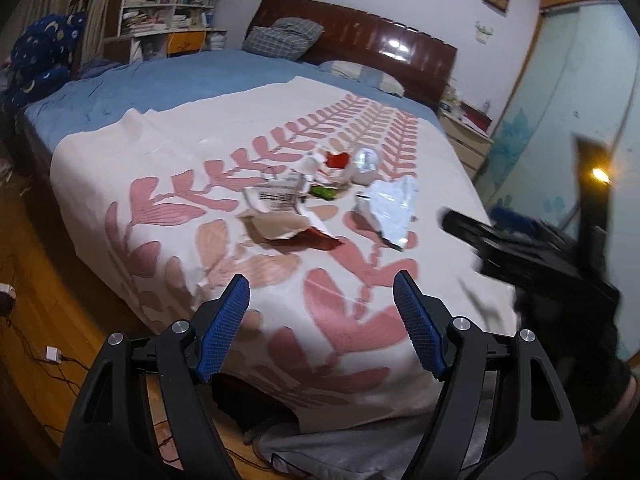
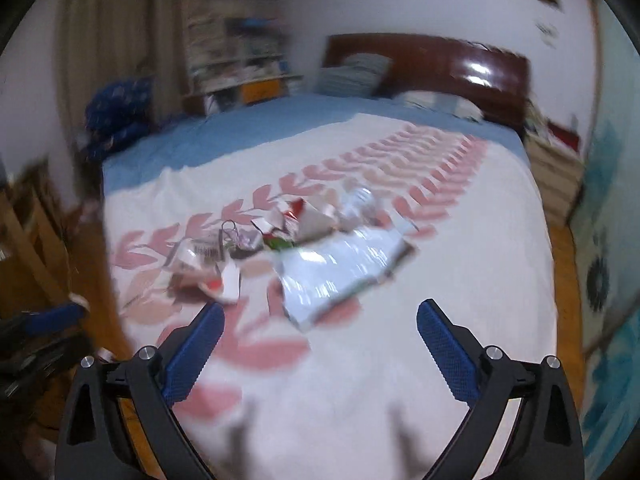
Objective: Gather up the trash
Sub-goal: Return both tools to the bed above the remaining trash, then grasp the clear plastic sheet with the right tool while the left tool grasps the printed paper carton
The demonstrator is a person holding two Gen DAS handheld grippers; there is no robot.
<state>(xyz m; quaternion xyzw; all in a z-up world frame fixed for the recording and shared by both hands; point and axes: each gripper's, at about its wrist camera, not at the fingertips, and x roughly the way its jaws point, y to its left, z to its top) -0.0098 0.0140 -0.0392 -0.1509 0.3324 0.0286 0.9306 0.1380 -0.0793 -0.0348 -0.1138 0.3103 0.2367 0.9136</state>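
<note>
The left claw (image 1: 322, 286) hangs over the foot of the bed (image 1: 168, 80), its blue pads spread wide apart with nothing between them, above the white cover with the pink leaf print (image 1: 280, 320). The trash lies in a loose heap near the middle of that cover, at about 12 o'clock from the claw and well apart from it: a torn brown paper piece with a red edge (image 1: 280, 230) nearest, a white printed wrapper (image 1: 276, 196) just behind it, a green scrap (image 1: 323, 192), a red-and-white packet (image 1: 336, 160) and a clear plastic cup (image 1: 366, 164) further back, and a crumpled silver foil bag (image 1: 390, 210) at 1 o'clock. The right claw (image 2: 320, 312) is likewise spread open and empty; in its blurred view the silver foil bag (image 2: 340, 268) sits at 12 o'clock, nearest of the heap, with the paper scraps (image 2: 208, 268) at 10 o'clock. In the left view the right claw appears only as a dark blur at 3 o'clock beside the bed edge. A dark wooden headboard (image 1: 360, 36) with pillows stands at the far end, a bookshelf (image 1: 168, 0) at 10 o'clock.
</note>
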